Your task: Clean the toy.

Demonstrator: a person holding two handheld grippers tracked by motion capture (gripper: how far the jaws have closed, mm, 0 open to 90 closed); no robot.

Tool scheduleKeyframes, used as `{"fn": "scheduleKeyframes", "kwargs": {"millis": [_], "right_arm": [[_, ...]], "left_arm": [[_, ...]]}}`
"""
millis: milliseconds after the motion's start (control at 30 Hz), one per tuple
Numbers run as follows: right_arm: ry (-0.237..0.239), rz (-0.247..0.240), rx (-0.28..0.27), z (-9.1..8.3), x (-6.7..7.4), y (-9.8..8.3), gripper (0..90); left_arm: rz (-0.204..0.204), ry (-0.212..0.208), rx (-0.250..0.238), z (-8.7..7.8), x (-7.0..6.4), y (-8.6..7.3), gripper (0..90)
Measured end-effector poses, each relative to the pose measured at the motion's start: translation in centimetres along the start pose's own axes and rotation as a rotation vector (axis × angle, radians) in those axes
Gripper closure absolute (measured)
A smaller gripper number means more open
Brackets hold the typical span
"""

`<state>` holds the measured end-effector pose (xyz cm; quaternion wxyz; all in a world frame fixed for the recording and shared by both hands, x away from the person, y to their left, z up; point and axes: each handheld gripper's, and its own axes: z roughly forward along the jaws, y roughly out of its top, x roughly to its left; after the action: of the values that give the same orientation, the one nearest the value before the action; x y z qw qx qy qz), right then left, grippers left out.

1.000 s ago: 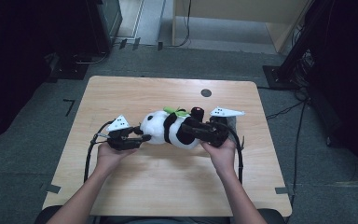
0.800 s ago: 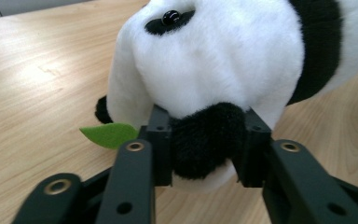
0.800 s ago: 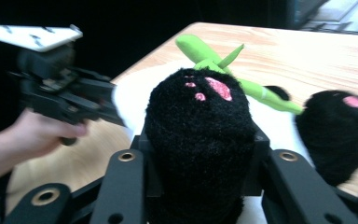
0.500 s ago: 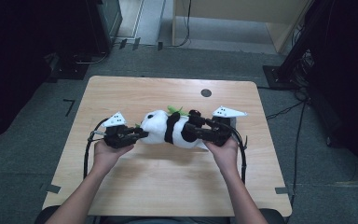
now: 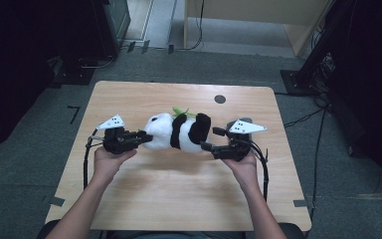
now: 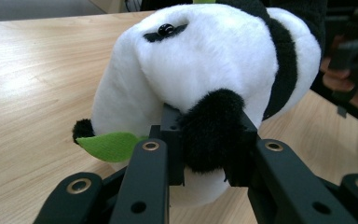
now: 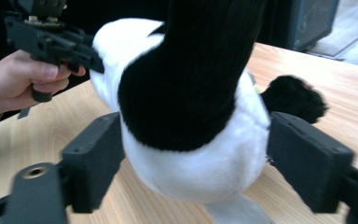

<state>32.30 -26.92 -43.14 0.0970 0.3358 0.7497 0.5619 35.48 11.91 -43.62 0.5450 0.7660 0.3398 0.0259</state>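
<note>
A black and white plush panda lies sideways over the wooden table, its head towards my left gripper. In the left gripper view that gripper is shut on a black ear at the panda's head, beside a green felt leaf. My right gripper is at the panda's rear end. In the right gripper view its jaws have just been opening. They stand wide around the panda's body, with a gap at the right pad.
A small black round hole sits in the table near its far edge. Dark equipment stands and cables surround the table on the grey floor. Bare wood stretches between my forearms and the near edge.
The left jaws closed on the panda's ear and lifted that end a little. The right jaws spread off the panda's body, and the right hand drew back slightly to the right.
</note>
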Motion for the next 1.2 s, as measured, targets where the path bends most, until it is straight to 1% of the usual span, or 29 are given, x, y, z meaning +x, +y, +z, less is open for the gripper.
{"fn": "scheduleKeyframes", "kwargs": {"millis": [33,67,100,167,200,267,300,333,433,467,500,567,600,633,667,700,733,767,833,867,900,933,967,1000,1067,1100,1167,1200], "right_arm": [[0.016,0.003,-0.012,0.3,0.0,-0.3,16.1],[0.029,0.008,-0.010,0.6,0.1,-0.5,13.3],[0.028,0.003,0.008,0.9,0.1,-0.7,10.9],[0.010,-0.009,0.037,1.5,0.3,-1.0,2.0],[-0.002,-0.017,0.048,1.8,0.3,-1.1,0.7],[-0.015,-0.019,0.054,2.4,0.4,-1.3,0.2],[-0.022,-0.023,0.051,2.7,0.5,-1.3,0.0],[-0.039,-0.024,0.054,2.9,0.6,-1.3,0.0],[-0.064,-0.019,0.067,3.5,0.6,-1.5,0.0],[-0.082,-0.024,0.067,3.8,0.7,-1.5,0.0],[-0.094,-0.041,0.069,4.0,0.9,-1.5,0.0],[-0.129,-0.076,0.095,4.5,1.2,-1.5,3.1],[-0.142,-0.088,0.101,4.6,1.3,-1.6,7.1],[-0.154,-0.091,0.104,4.5,1.3,-1.6,10.4],[-0.158,-0.093,0.107,4.5,1.4,-1.6,15.1],[-0.164,-0.105,0.102,4.4,1.5,-1.5,20.4],[-0.170,-0.112,0.096,4.2,1.5,-1.5,25.2],[-0.169,-0.108,0.094,4.1,1.6,-1.4,30.2],[-0.175,-0.107,0.091,3.8,1.7,-1.2,39.9],[-0.174,-0.102,0.095,3.7,1.8,-1.2,42.2],[-0.177,-0.106,0.100,3.6,1.8,-1.1,45.1],[-0.178,-0.099,0.102,3.5,1.8,-1.0,46.6],[-0.176,-0.087,0.107,3.4,1.7,-1.0,47.9],[-0.176,-0.077,0.112,3.3,1.6,-0.9,48.5],[-0.175,-0.053,0.119,3.1,1.3,-0.8,49.1],[-0.175,-0.045,0.121,3.0,1.2,-0.8,49.2],[-0.179,-0.030,0.124,2.8,1.0,-0.7,49.6],[-0.181,-0.020,0.125,2.7,0.8,-0.6,49.8]], "left_arm": [[0.000,0.001,-0.004,-0.1,0.0,0.1,74.4],[0.003,-0.002,-0.005,-0.1,-0.1,0.1,74.3],[0.009,0.001,-0.011,-0.1,-0.3,0.1,74.2],[0.025,-0.007,-0.018,0.0,-0.6,0.2,74.2],[0.024,-0.015,-0.019,0.1,-0.8,0.2,74.2],[0.025,-0.032,-0.015,0.3,-1.2,0.2,74.2],[0.022,-0.034,-0.014,0.4,-1.3,0.2,74.2],[0.024,-0.033,-0.011,0.5,-1.4,0.2,74.2],[0.002,-0.038,-0.009,0.4,-1.2,0.2,74.2],[-0.001,-0.037,-0.009,0.4,-1.1,0.2,74.2],[-0.003,-0.034,-0.008,0.4,-1.1,0.1,74.1],[-0.002,-0.024,-0.005,0.5,-1.1,0.1,74.0],[-0.005,-0.023,0.000,0.5,-1.1,0.0,73.9],[-0.016,-0.023,0.004,0.6,-1.0,0.0,73.6],[-0.032,-0.025,0.007,0.6,-0.9,-0.1,73.2],[-0.037,-0.023,0.007,0.7,-0.8,-0.1,72.9],[-0.034,-0.015,0.007,0.7,-0.9,-0.1,72.0],[-0.034,-0.014,0.007,0.7,-0.9,-0.1,71.1],[-0.003,0.008,0.012,0.8,-1.1,-0.1,67.4],[0.018,0.021,0.012,0.9,-1.3,-0.1,65.8],[0.038,0.037,0.013,1.0,-1.4,-0.1,61.7],[0.059,0.051,0.014,1.1,-1.5,-0.2,56.1],[0.067,0.048,0.013,1.2,-1.4,-0.3,51.6],[0.067,0.039,0.009,1.2,-1.2,-0.4,47.9],[0.080,0.042,0.002,1.1,-0.9,-0.6,41.9],[0.105,0.043,-0.017,0.9,-0.8,-0.7,40.8],[0.150,0.061,-0.033,0.6,-0.7,-0.8,36.8],[0.150,0.058,-0.032,0.5,-0.5,-0.9,35.7]]}}
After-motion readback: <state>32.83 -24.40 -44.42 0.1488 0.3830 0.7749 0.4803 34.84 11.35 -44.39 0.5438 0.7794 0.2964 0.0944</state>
